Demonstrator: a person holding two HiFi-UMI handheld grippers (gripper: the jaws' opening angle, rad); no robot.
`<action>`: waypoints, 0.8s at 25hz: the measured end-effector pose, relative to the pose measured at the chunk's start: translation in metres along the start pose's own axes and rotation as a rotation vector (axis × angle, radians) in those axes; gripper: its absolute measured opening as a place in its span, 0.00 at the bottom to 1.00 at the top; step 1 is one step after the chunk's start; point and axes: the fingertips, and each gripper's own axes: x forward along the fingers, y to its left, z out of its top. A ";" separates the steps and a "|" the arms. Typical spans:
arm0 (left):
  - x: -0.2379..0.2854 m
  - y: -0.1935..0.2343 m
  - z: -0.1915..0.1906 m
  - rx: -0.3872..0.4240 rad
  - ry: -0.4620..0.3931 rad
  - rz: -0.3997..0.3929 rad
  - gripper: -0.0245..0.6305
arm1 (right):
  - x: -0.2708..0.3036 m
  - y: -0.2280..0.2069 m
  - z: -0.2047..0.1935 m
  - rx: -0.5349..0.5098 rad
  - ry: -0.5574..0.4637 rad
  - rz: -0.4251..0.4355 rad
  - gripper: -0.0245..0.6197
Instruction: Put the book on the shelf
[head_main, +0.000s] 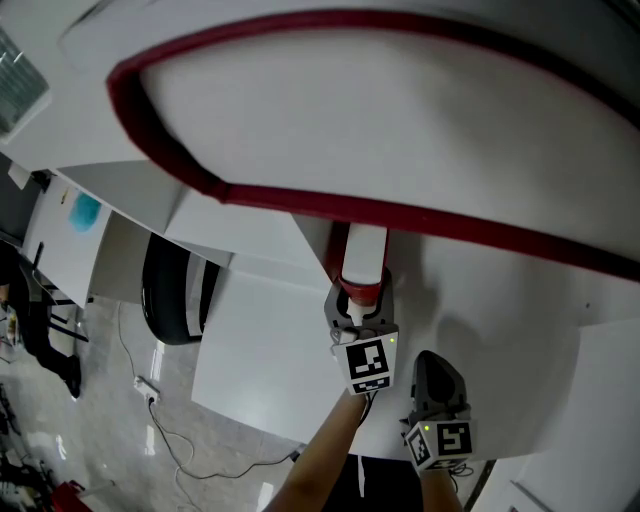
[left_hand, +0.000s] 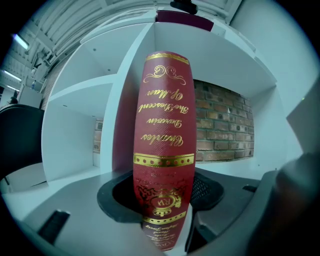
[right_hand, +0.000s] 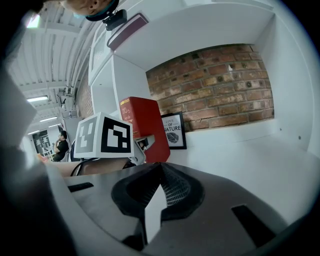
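A dark red book (left_hand: 162, 150) with gold lettering on its spine stands upright between the jaws of my left gripper (left_hand: 162, 202), which is shut on its lower end. In the head view the book (head_main: 365, 255) points away from me into the white shelf (head_main: 500, 330), with the left gripper (head_main: 359, 298) behind it. From the right gripper view the book (right_hand: 147, 130) stands in a shelf compartment, its bottom at the shelf floor (right_hand: 250, 155). My right gripper (right_hand: 160, 172) is shut on nothing, low and right of the left one (head_main: 437, 378).
A framed print (right_hand: 173, 131) leans on the brick back wall (right_hand: 215, 85) just behind the book. A white upright divider (left_hand: 127, 100) stands left of the book. A black chair (head_main: 175, 295) and floor cables (head_main: 150, 400) lie to the left. A curved red-edged rim (head_main: 400, 215) hides the upper shelf.
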 end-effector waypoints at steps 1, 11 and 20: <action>0.000 0.000 0.000 0.000 0.002 -0.003 0.41 | 0.000 0.001 0.000 0.003 0.003 -0.001 0.06; -0.007 -0.005 -0.007 -0.022 0.021 -0.028 0.42 | -0.003 0.001 0.011 0.019 -0.039 -0.005 0.06; -0.025 0.001 -0.012 -0.054 0.045 -0.029 0.43 | 0.016 0.018 0.040 -0.040 -0.082 0.043 0.06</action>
